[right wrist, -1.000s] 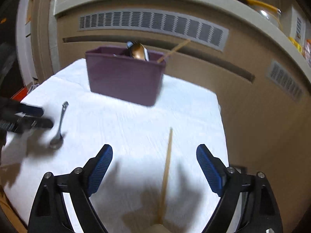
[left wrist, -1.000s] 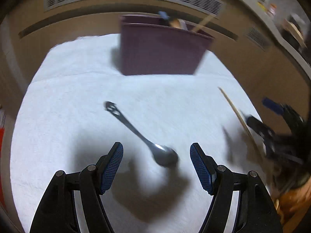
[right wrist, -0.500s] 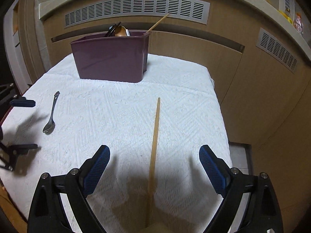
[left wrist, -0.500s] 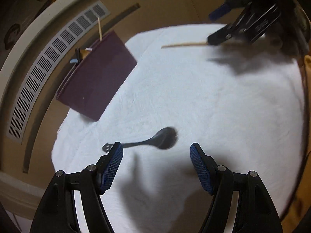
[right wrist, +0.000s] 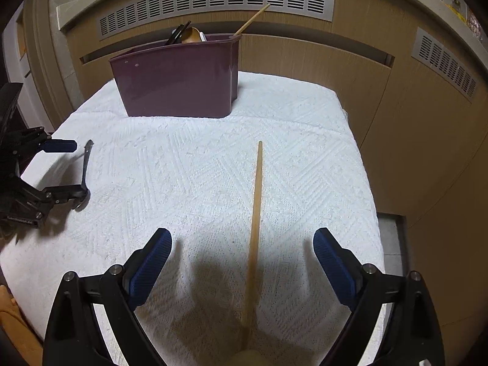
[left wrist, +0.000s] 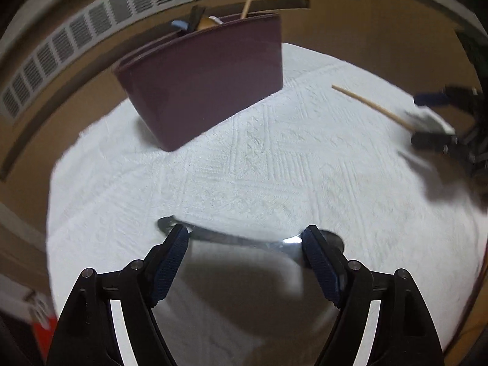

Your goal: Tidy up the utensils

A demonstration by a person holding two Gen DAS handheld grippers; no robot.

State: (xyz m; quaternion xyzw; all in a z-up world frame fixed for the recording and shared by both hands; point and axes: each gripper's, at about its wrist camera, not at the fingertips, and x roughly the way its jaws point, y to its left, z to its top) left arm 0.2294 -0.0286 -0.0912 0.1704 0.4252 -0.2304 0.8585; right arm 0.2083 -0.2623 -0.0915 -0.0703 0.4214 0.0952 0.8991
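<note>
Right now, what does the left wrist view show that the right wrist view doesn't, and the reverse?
Left wrist only: the metal spoon seen close, lying crosswise between the left gripper's opening jaws, pads not pressing.

Right wrist only: the whole wooden stick running lengthwise between the right gripper's open jaws, and the floor gap beside the table.

Both: the purple bin holding utensils, the white cloth, the vented cabinet.

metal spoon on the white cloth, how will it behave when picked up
The metal spoon looks thin and stiff, so probably light and unbending. Its shiny surface may slip. Lying flat on the textured white cloth, it likely won't roll, but leaves little to grip.
</note>
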